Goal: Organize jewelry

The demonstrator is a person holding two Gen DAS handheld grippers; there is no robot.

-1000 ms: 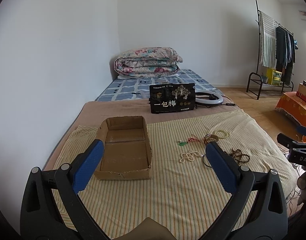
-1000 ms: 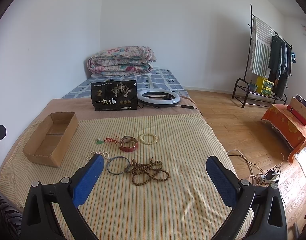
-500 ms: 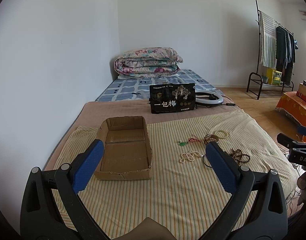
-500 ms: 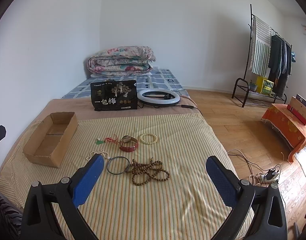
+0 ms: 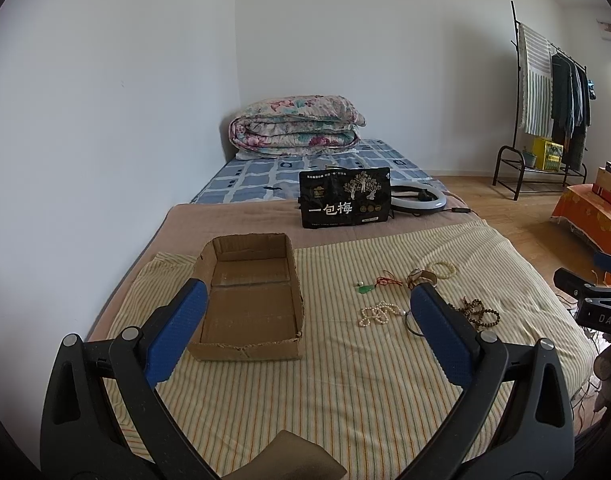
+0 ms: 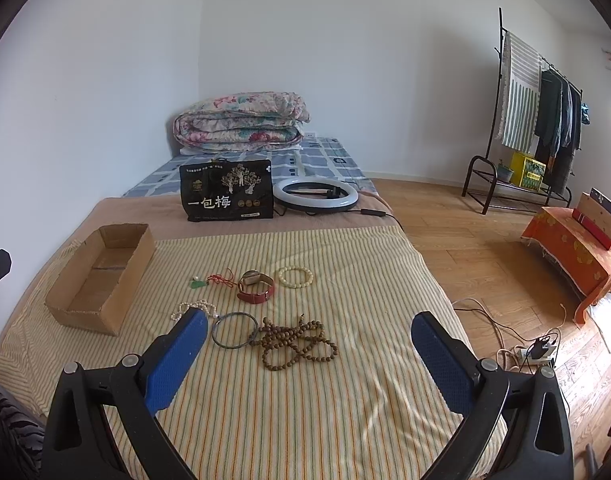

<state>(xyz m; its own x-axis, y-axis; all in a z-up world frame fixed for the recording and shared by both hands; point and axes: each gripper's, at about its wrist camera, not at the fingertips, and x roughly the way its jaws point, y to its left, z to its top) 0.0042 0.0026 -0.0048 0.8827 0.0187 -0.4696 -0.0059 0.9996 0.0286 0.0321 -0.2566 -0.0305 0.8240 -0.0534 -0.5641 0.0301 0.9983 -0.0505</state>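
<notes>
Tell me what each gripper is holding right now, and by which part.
Nothing is held. The left gripper and right gripper both have their jaws wide apart above the striped cloth, with no jewelry between them.

Black gripper (image 6: pixel 309 344) arms, blue pads (image 6: pixel 177 356) — silver screws

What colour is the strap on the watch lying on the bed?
Red; the watch shows best in the right wrist view, lying on the striped sheet.

left gripper (image 5: pixel 305 312) and right gripper (image 6: pixel 309 336) spread wide, empty.
</notes>
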